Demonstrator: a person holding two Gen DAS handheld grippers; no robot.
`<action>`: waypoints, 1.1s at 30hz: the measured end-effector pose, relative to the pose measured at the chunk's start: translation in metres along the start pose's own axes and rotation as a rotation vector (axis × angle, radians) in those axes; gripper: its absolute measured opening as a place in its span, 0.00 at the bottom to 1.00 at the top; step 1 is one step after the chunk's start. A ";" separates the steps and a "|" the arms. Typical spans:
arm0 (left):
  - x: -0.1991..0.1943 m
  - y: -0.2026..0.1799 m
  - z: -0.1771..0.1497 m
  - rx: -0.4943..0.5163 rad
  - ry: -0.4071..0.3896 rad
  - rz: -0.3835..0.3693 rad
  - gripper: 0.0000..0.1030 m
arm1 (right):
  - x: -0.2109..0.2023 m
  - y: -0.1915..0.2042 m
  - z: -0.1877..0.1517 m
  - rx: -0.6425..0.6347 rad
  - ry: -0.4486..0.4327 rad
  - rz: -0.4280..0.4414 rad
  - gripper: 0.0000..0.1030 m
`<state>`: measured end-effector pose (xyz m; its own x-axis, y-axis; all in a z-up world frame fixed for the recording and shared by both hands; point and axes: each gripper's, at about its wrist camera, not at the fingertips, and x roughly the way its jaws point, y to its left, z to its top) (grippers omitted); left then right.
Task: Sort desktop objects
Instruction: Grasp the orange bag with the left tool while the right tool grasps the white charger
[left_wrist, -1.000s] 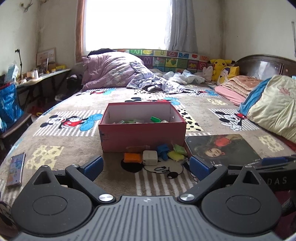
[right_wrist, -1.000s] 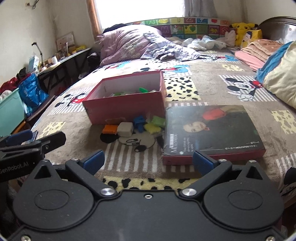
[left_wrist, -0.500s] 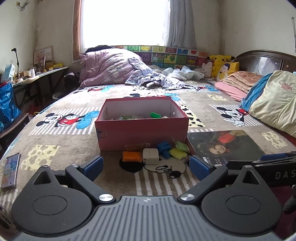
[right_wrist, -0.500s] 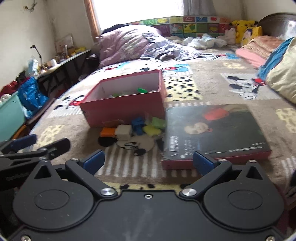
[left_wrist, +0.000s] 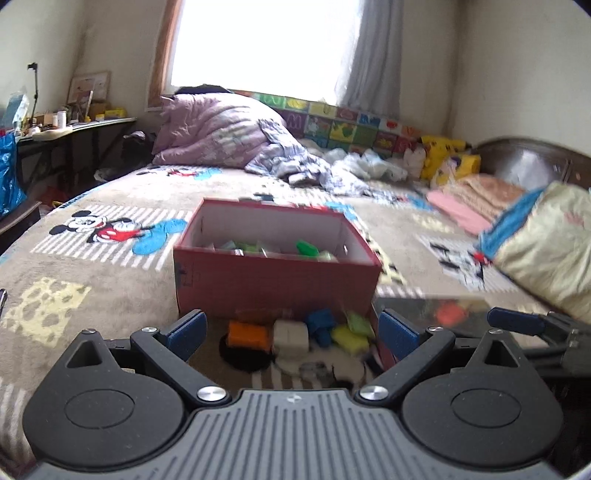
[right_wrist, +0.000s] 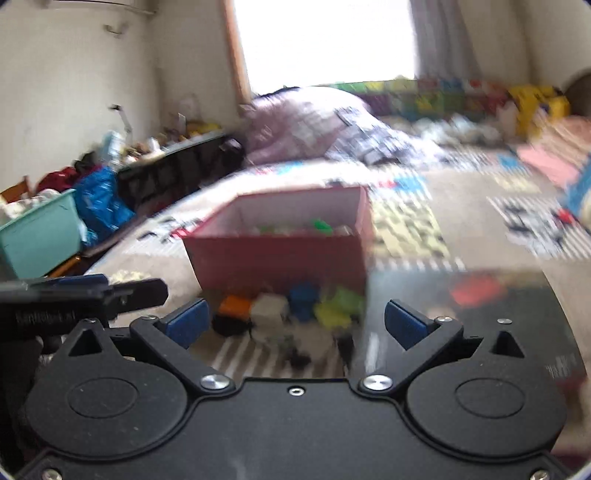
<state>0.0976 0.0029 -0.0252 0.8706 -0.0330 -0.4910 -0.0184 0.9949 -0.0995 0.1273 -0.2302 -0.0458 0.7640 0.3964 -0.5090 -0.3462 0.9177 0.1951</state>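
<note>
Both pairs of jaws spread wide, holding nothing.

Left gripper (left_wrist: 291, 330) and right gripper (right_wrist: 293, 323) now lower and closer than a second ago, framing loose pieces: orange block (left_wrist: 246, 334), white cube (left_wrist: 290, 335), blue piece (left_wrist: 322, 325), yellow-green piece (left_wrist: 351, 334), just before red box (left_wrist: 275, 286). Book (right_wrist: 480, 295) alongside. Likely closing in for first pick; none boxed from this pile yet.

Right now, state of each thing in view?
Left tool: open, empty.
Right tool: open, empty.
Box: lid off, small items inside.
Orange block: loose on bed, outside box.
White block: loose, beside orange block.
Blue block: loose, outside box.
Yellow block: loose, outside box.
Book: closed, flat.
</note>
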 end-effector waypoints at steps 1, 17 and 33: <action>0.008 0.003 0.003 -0.009 -0.002 0.004 0.97 | 0.008 -0.002 0.003 -0.009 -0.005 0.001 1.00; 0.119 0.042 -0.012 -0.066 0.119 0.046 0.97 | 0.094 -0.030 0.010 -0.053 -0.041 0.066 1.00; 0.161 0.036 -0.046 0.110 0.188 0.057 0.68 | 0.093 -0.013 -0.019 -0.137 0.021 0.142 0.71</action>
<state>0.2149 0.0292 -0.1476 0.7625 0.0166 -0.6468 -0.0021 0.9997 0.0231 0.1928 -0.2057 -0.1119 0.6914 0.5196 -0.5020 -0.5214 0.8398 0.1512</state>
